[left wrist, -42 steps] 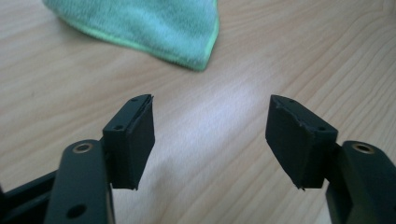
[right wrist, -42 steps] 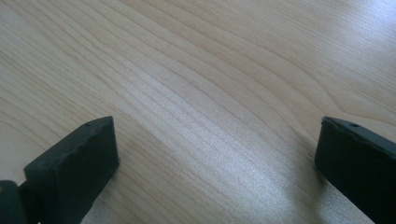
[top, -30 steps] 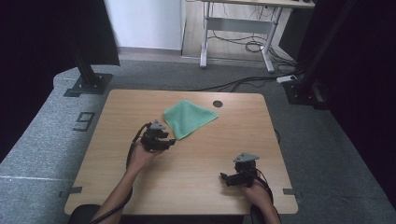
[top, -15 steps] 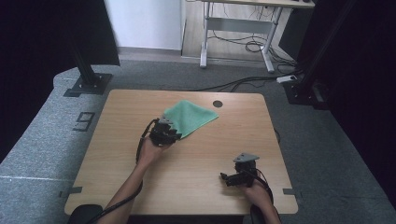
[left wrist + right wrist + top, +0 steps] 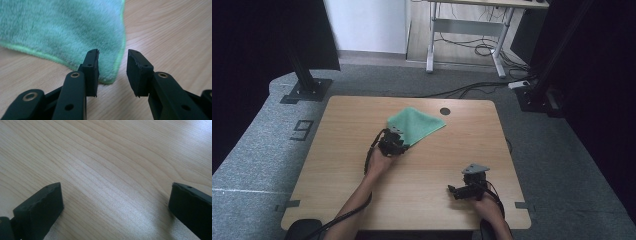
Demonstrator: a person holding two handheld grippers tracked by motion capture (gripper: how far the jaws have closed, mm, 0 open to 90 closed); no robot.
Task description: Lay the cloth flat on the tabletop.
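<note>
A green cloth (image 5: pixel 416 125) is lying flat on the wooden table (image 5: pixel 337 150), near the far edge and a little left of the round hole (image 5: pixel 445 111) in the tabletop. Its near corner is pointing back toward the person's side.

The left gripper (image 5: pixel 393 145) is sitting low at that near corner. In the left gripper view its jaws have just been closing and are now standing partly apart, with the corner of the cloth (image 5: pixel 75 30) lying between them. One jaw is resting over the cloth's pale hem, the other is over bare wood just beside it, and the pads are not pinching the fabric.

The right gripper (image 5: pixel 457 190) is lying near the front right corner of the table, well apart from the cloth. In the right gripper view its jaws are spread wide over bare wood (image 5: pixel 112 170), with nothing between them.
</note>
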